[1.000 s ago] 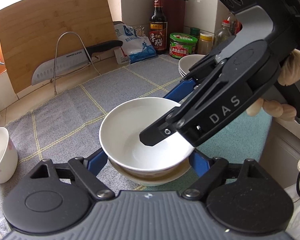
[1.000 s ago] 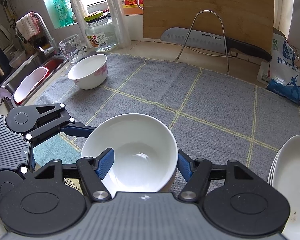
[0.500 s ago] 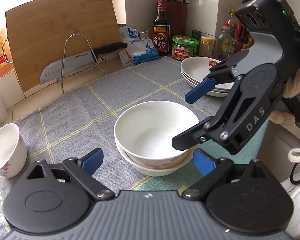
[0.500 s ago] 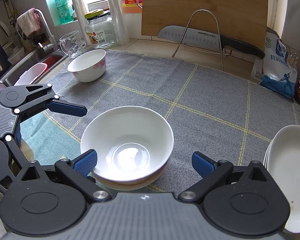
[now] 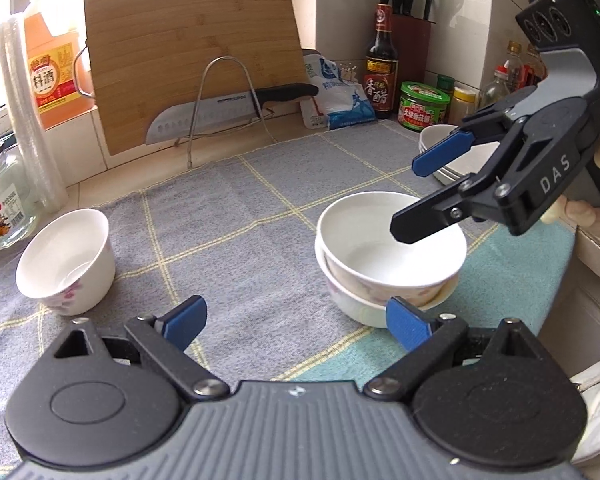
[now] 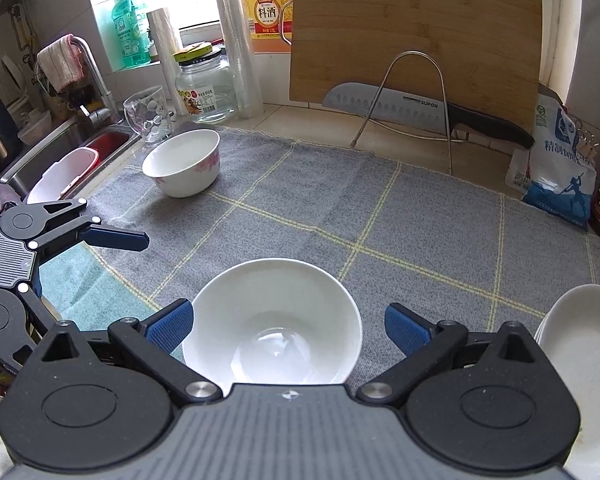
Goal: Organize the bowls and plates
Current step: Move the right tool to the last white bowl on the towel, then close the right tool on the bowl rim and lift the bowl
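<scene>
Two plain white ceramic bowls (image 5: pixel 390 256) sit nested, one inside the other, near the front edge of the grey checked cloth (image 6: pixel 380 220) covering the tabletop. The right tongs (image 6: pixel 286 330) have just been opening and now stand spread wide on either side of the top bowl, pads clear of its rim, gripping nothing. The left tongs (image 5: pixel 296 320) are open and empty too. A third white bowl with pink flowers (image 6: pixel 182 162) stands far left by the sink, and stacked white plates (image 6: pixel 580 360) lie at right.
</scene>
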Tool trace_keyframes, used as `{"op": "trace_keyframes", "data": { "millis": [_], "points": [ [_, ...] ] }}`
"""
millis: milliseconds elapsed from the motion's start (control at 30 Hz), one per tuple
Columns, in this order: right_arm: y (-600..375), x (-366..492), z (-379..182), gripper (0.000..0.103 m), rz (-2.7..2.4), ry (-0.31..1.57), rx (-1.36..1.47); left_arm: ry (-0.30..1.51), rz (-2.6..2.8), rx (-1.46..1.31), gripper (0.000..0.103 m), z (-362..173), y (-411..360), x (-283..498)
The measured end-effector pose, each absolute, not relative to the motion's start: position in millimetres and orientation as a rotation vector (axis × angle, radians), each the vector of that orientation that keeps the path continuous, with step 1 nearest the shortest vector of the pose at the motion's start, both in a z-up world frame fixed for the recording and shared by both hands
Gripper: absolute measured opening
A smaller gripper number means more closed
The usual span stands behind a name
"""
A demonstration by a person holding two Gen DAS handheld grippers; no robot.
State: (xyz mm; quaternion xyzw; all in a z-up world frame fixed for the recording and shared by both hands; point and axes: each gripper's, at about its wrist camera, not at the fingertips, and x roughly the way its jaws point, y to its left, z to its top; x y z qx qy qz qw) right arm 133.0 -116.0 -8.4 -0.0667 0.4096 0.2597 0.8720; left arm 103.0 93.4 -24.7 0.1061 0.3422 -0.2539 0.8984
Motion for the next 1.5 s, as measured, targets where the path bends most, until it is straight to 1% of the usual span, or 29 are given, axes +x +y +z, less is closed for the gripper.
{"op": "trace_keyframes", "data": {
  "millis": [233,567,933,1300,1500],
  "points": [
    [-76.5,149.2,-1.3,0.103,0.585,0.840,-0.174,0.696,-0.380,0.174,0.096,-26.3,141.7,117.2],
    [-19.1,169.5,6.3,0.103,0.618,0.818,-0.247,0.716,-0.281,0.094,0.096,-47.2,195.2,148.4],
    [22.9,203.5,1.3,0.103,0.655,0.846,-0.297,0.685,-0.234,0.090,0.096,-57.8,209.3,177.3],
    [63.0,260.5,-13.8,0.103,0.726,0.893,-0.295,0.672,-0.188,0.121,0.096,-69.2,209.9,201.6],
    [88.1,288.1,-27.9,0.100,0.776,0.921,-0.296,0.651,-0.196,0.117,0.096,-65.5,206.7,211.6]
  ]
}}
